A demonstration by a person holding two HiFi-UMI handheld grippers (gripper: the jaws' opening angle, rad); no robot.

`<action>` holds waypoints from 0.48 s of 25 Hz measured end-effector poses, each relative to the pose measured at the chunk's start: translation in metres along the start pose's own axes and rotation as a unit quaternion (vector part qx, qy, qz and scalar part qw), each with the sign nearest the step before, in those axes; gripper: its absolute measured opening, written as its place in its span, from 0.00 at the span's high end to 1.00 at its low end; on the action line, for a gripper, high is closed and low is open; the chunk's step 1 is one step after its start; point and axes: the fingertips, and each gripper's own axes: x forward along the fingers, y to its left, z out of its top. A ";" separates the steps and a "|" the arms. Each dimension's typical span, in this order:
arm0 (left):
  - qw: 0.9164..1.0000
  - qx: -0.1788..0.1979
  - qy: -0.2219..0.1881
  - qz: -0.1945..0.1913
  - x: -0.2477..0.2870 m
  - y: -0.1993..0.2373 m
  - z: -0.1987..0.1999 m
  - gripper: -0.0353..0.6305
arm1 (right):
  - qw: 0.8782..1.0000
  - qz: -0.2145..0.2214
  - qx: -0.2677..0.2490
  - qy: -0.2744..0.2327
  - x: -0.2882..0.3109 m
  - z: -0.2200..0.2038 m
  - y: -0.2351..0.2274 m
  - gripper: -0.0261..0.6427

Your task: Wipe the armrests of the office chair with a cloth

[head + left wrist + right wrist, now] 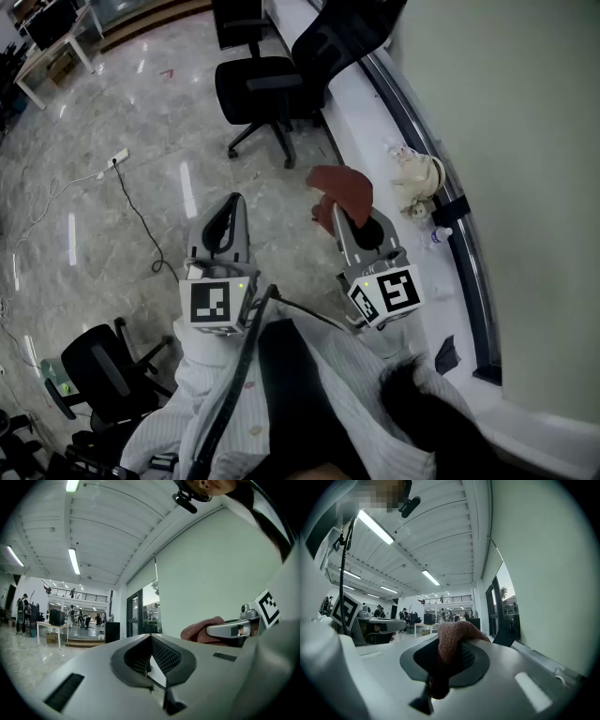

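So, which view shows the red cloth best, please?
The right gripper view: the cloth sits pinched between its jaws, weave visible. The head view shows it draping from above; the left gripper view only a part.

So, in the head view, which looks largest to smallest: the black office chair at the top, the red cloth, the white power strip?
1. black office chair
2. red cloth, helped by being nearer the camera
3. white power strip, clearly the smallest
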 end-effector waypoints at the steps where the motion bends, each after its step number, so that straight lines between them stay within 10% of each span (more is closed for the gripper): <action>1: 1.000 0.000 0.000 -0.001 0.000 0.000 -0.001 0.94 | 1.000 -0.001 0.001 0.000 0.000 0.000 0.000 0.92; 12: 1.000 -0.001 0.005 0.004 0.002 0.004 -0.003 0.94 | 1.000 0.002 0.005 0.001 0.002 -0.001 -0.002 0.92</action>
